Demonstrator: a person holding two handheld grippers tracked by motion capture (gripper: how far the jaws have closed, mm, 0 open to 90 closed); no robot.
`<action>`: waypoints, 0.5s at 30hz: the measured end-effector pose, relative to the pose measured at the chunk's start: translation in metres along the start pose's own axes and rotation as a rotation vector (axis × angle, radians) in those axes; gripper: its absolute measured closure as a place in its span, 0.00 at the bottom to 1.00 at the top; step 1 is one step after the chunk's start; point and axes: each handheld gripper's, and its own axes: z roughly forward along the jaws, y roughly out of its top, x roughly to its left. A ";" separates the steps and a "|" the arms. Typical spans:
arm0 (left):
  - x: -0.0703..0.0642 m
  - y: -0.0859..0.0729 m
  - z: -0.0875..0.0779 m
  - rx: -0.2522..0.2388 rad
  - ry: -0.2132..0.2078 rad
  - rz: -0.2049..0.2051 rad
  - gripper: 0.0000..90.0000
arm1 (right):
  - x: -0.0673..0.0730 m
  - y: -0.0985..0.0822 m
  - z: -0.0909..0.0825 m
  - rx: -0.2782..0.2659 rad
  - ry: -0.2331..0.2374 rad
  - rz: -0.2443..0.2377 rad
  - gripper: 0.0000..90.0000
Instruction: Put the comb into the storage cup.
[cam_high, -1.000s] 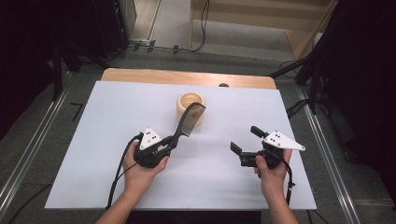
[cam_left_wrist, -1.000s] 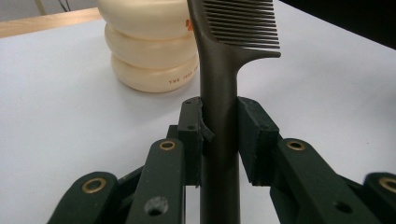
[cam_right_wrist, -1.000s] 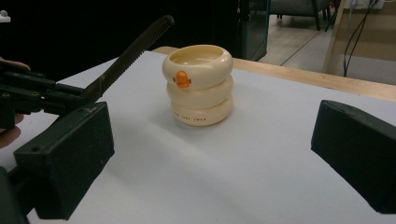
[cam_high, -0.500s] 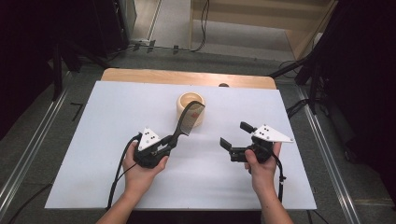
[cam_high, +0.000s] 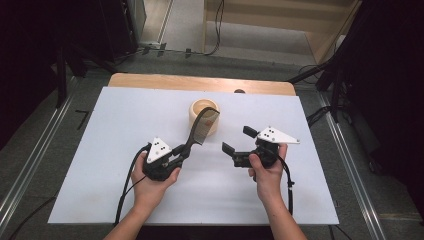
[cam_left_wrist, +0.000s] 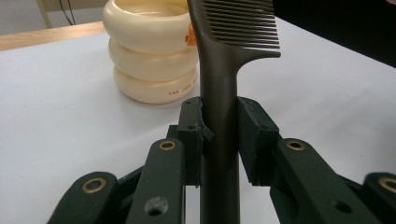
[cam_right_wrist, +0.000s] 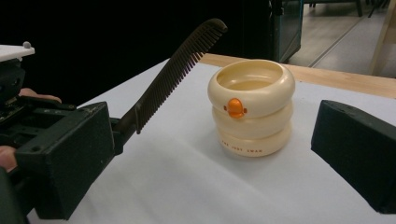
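A dark comb (cam_high: 202, 128) (cam_left_wrist: 223, 74) (cam_right_wrist: 173, 70) rises at a slant from my left gripper (cam_high: 181, 152) (cam_left_wrist: 219, 126), whose jaws are shut on its handle. The comb's teeth reach over toward a cream ringed cup (cam_high: 204, 114) (cam_left_wrist: 152, 51) (cam_right_wrist: 252, 107) with an orange duck bill on its side, standing on the white table top (cam_high: 125, 125). My right gripper (cam_high: 239, 141) (cam_right_wrist: 210, 154) is open, held to the right of the comb and in front of the cup, with nothing between its jaws.
A wooden strip (cam_high: 200, 83) runs along the table's far edge. Metal rails (cam_high: 30, 165) flank the table on both sides. Cables (cam_high: 127, 185) trail from both grippers toward the front edge.
My right gripper has moved left, toward the comb and the cup, and turned to face them. The left gripper and comb have stayed nearly still.
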 end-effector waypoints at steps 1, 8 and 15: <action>0.000 0.000 0.000 -0.004 0.000 0.001 0.80 | 0.001 0.001 0.002 -0.002 0.011 0.006 0.00; -0.003 0.000 -0.001 -0.010 -0.004 0.009 0.80 | 0.005 0.006 0.013 -0.015 0.082 0.068 0.00; -0.007 0.000 -0.002 -0.023 -0.010 0.014 0.80 | 0.007 0.010 0.024 -0.011 0.080 0.087 0.00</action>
